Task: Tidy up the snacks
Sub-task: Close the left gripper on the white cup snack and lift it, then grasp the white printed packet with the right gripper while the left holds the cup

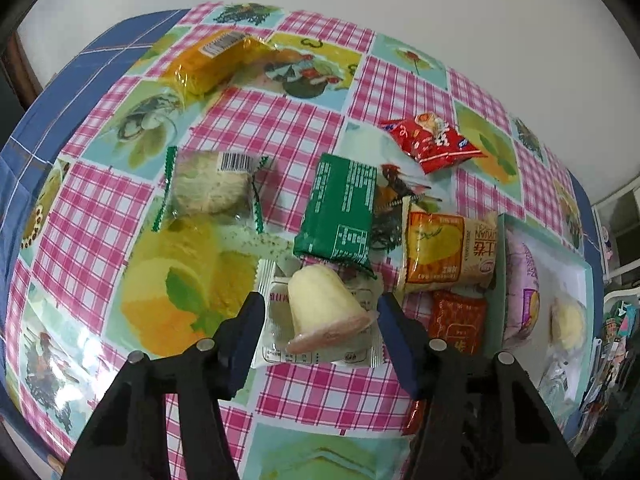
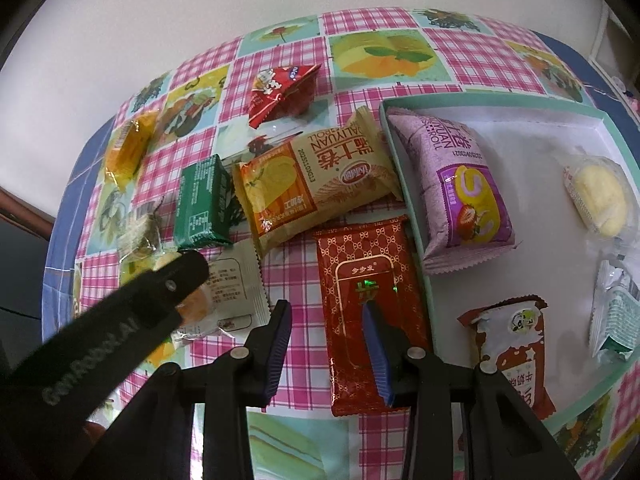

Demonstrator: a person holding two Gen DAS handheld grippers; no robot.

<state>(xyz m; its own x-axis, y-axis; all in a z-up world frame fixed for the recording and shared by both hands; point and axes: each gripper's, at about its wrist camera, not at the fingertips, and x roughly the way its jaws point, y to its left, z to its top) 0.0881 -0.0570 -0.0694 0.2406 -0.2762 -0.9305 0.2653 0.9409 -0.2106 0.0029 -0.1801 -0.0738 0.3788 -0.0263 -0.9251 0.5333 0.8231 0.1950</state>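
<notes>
Left gripper lowered over jelly cup lying on white packet; jaws partly apart, cup between them, contact with pads cannot be told. Right gripper seen with jaws apart, nothing clamped, right finger over red packet. Tray placed at right, purple roll pack inside. Green packet found far of cup.
</notes>
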